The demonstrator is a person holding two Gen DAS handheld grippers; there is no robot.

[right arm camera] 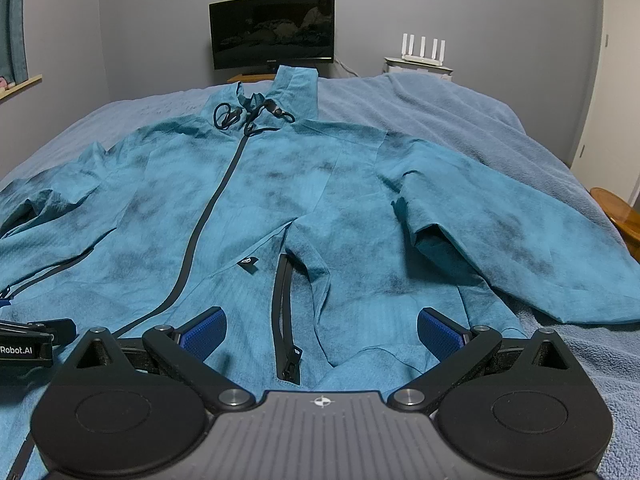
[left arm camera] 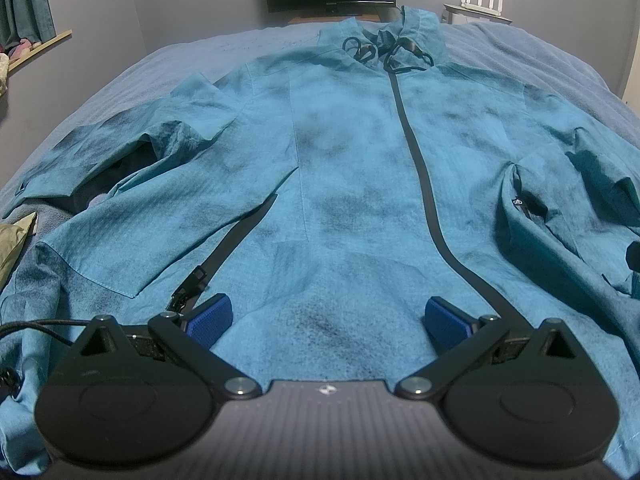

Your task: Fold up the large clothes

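Note:
A large teal jacket point(left arm camera: 344, 168) lies spread front-up on the bed, collar at the far end, its dark front zipper point(left arm camera: 412, 140) running down the middle. Both sleeves are bent in folds at the sides. My left gripper point(left arm camera: 328, 316) hovers open over the jacket's lower hem, left of the front zipper. In the right wrist view the same jacket point(right arm camera: 280, 208) shows a dark pocket zipper point(right arm camera: 282, 312). My right gripper point(right arm camera: 322, 326) stands open above the hem, the pocket zipper between its blue fingers point(right arm camera: 438, 332). Neither gripper holds anything.
The blue-grey bed cover point(right arm camera: 460, 120) lies bare beyond the jacket's right sleeve. A dark monitor point(right arm camera: 274, 30) and a white router point(right arm camera: 422, 50) stand behind the bed. A wooden stool point(right arm camera: 618, 212) sits at the right edge. A yellowish cloth point(left arm camera: 14, 244) lies at the left.

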